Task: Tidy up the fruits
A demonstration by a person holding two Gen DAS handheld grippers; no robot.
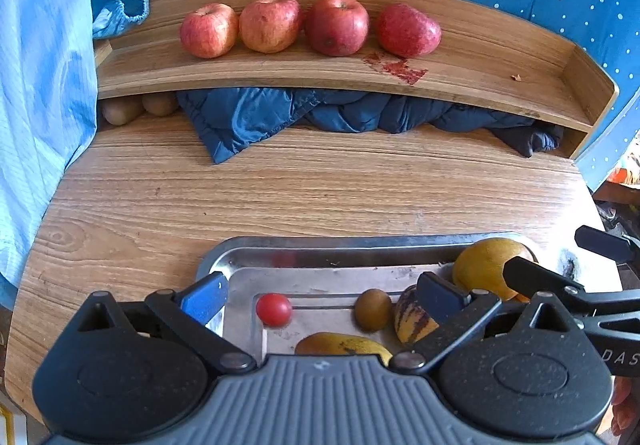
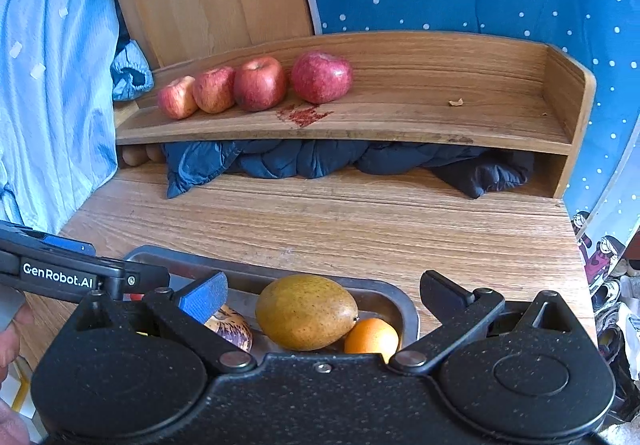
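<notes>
Wooden desk (image 1: 280, 185) carries a raised shelf (image 1: 480, 57) along its back edge; a dark blue padded jacket (image 1: 320, 113) is stuffed beneath it, with brown round fruits (image 1: 136, 107) at the left end, kind unclear. Four red apples (image 1: 276, 25) stand in a row on the shelf's left half; the right half is bare except for a red smear (image 1: 400, 69).

Metal tray (image 1: 340, 249) sits at the near desk edge and holds the unsorted fruit: a large yellow-green mango (image 2: 306, 311), an orange (image 2: 371, 335) touching it, a striped purple-cream fruit (image 1: 412, 315), a kiwi (image 1: 373, 309), a banana (image 1: 344, 344) and a small cherry tomato (image 1: 274, 309).

Left gripper (image 1: 320, 293) hovers over the tray, jaws spread, empty. Right gripper (image 2: 324, 291) likewise spread and empty, framing the mango.

Judgement: apples done; next pick pending. The mango looks likeliest, and needs a wide, centred grasp.
</notes>
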